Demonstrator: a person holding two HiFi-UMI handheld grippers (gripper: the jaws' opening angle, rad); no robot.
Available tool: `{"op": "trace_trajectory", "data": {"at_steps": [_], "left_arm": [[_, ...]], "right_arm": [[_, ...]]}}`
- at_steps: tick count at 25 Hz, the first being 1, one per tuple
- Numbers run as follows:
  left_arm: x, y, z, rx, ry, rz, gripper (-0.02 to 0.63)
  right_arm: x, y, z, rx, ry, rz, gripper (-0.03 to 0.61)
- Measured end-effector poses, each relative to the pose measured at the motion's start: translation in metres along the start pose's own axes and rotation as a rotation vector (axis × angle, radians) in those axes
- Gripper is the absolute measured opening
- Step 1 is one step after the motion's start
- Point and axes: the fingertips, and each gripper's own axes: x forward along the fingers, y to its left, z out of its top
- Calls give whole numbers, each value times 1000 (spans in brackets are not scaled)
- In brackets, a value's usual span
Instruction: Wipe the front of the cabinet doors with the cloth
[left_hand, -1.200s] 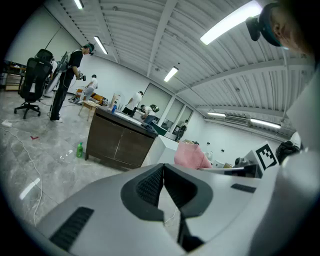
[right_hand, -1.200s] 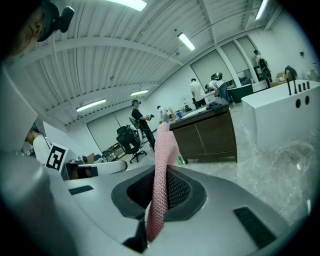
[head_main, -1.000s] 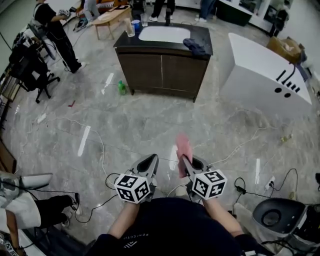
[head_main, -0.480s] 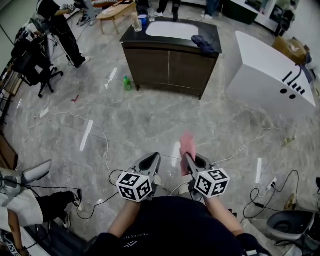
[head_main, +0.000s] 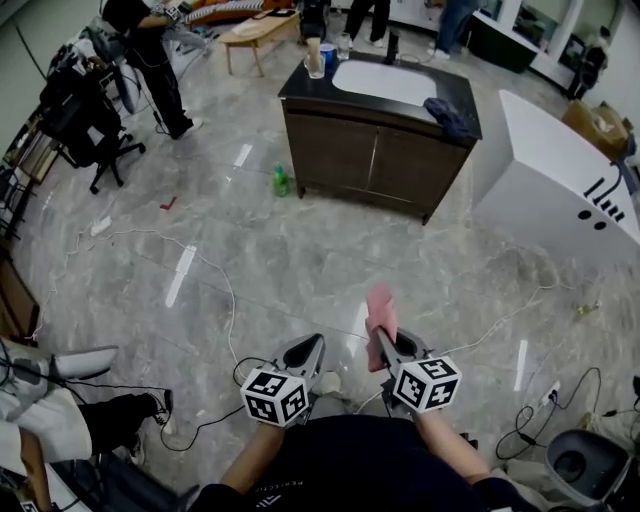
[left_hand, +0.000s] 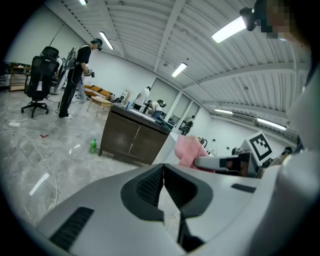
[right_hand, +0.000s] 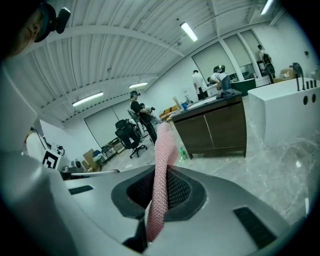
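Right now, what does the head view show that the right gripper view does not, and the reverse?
Only the head view: the white basin in the cabinet top. Only the right gripper view: the ceiling lights. Both: the right hand-held gripper shut on the pink cloth, the cabinet doors, the green bottle.

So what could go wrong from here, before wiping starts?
White cables trail over the grey marble floor between the person and the dark wooden cabinet: a trip risk. The pink knitted cloth is held by a narrow pinch in the right gripper, so it might slip under wiping pressure.
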Motion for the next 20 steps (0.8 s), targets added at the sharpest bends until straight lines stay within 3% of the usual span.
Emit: {"op": "trace_trajectory", "data": {"at_steps": [10,20], "left_arm": [[2,45,16,-21,-1,0,9],[23,88,60,-7,-56,76,9]], "right_arm": [[32,9,17,-10,6,-35,41],[100,6,66,-58,-3,40,41]]}}
